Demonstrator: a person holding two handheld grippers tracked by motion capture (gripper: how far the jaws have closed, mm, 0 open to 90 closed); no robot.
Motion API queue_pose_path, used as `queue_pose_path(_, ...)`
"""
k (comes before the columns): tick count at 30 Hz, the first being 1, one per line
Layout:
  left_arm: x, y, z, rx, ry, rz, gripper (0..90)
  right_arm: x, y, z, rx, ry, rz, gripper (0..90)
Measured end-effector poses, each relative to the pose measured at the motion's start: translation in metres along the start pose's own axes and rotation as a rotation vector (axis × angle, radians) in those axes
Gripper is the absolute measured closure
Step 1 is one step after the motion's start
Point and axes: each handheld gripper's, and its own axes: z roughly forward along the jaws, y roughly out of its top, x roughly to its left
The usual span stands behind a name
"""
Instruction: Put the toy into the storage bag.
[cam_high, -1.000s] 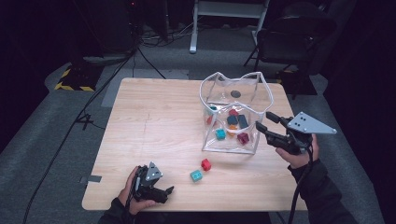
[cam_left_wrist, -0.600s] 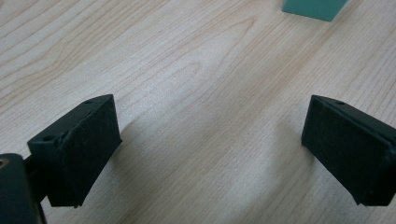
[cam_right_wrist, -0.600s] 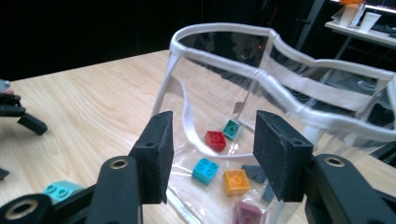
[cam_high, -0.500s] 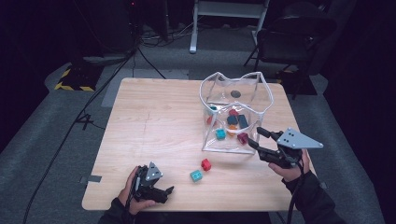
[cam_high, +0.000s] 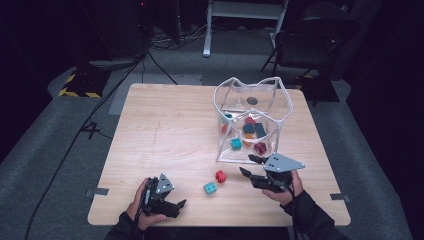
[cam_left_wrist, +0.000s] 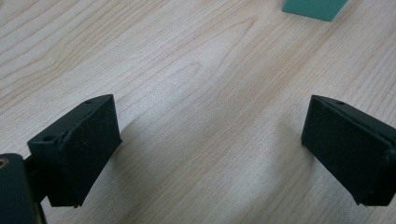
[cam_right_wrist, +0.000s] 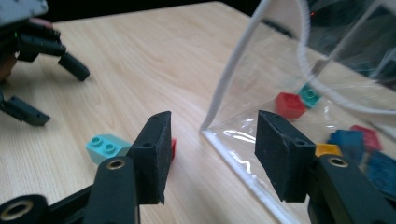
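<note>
A clear plastic bag (cam_high: 250, 120) with a white rim stands on the table and holds several coloured bricks. In front of it lie a red brick (cam_high: 220, 176) and a teal brick (cam_high: 210, 188). My right gripper (cam_high: 248, 165) is low, just right of the red brick, at the bag's near corner. It is open, its jaws have just been opening, and nothing is between them. In the right gripper view its jaws (cam_right_wrist: 212, 154) frame the bag's corner (cam_right_wrist: 219, 126), the teal brick (cam_right_wrist: 106, 147) lies left, and the red brick (cam_right_wrist: 173, 148) peeks from behind the left jaw. My left gripper (cam_high: 177, 206) rests open at the near edge.
The wooden table (cam_high: 165, 130) has its near edge just behind both hands. The left gripper view has bare wood between its jaws (cam_left_wrist: 210, 135) and a teal brick (cam_left_wrist: 313, 7) at the top edge. A chair and cables are on the floor beyond the table.
My right gripper has come down and toward the near left, from beside the bag's right side to just above the table by the loose bricks. The left gripper has stayed put.
</note>
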Motion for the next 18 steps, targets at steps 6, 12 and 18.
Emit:
queue_pose_path(6,0.000,0.000,0.000,-0.002,0.000,0.000,4.7,0.016,-0.013,0.026,0.060,0.042,-0.019,46.6)
queue_pose_path(12,0.000,0.000,0.000,0.001,0.001,-0.001,4.7,0.027,-0.026,0.050,0.112,0.078,-0.023,45.1)
queue_pose_path(18,0.000,0.000,0.000,-0.001,0.001,0.001,4.7,0.035,-0.032,0.064,0.140,0.095,-0.027,43.2)
